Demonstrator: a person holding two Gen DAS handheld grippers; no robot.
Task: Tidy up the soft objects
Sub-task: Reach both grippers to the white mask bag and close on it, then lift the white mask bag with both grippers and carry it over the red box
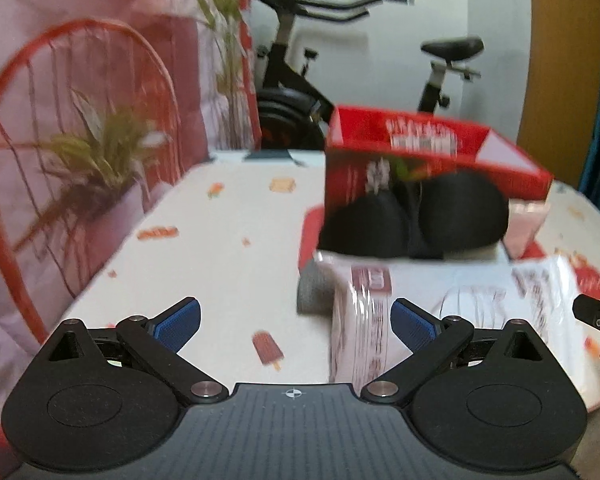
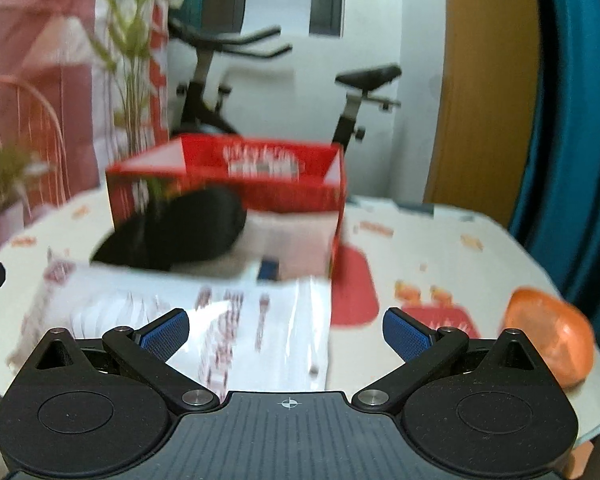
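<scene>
Both frames blurred. Left claw (image 1: pixel 296 322) and right claw (image 2: pixel 286 330) are hovering released, nothing between the fingers. A black soft object (image 1: pixel 416 216) is lying on a white plastic-wrapped pack (image 2: pixel 188 320), touching the red box (image 2: pixel 236 176) on the table (image 1: pixel 228 248).

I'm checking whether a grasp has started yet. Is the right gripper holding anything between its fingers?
No. The right gripper stands wide open and empty, with only the white plastic package lying on the table beyond.

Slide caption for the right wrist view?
Open right gripper over a white plastic pack, facing a red box with a black soft item.
</scene>
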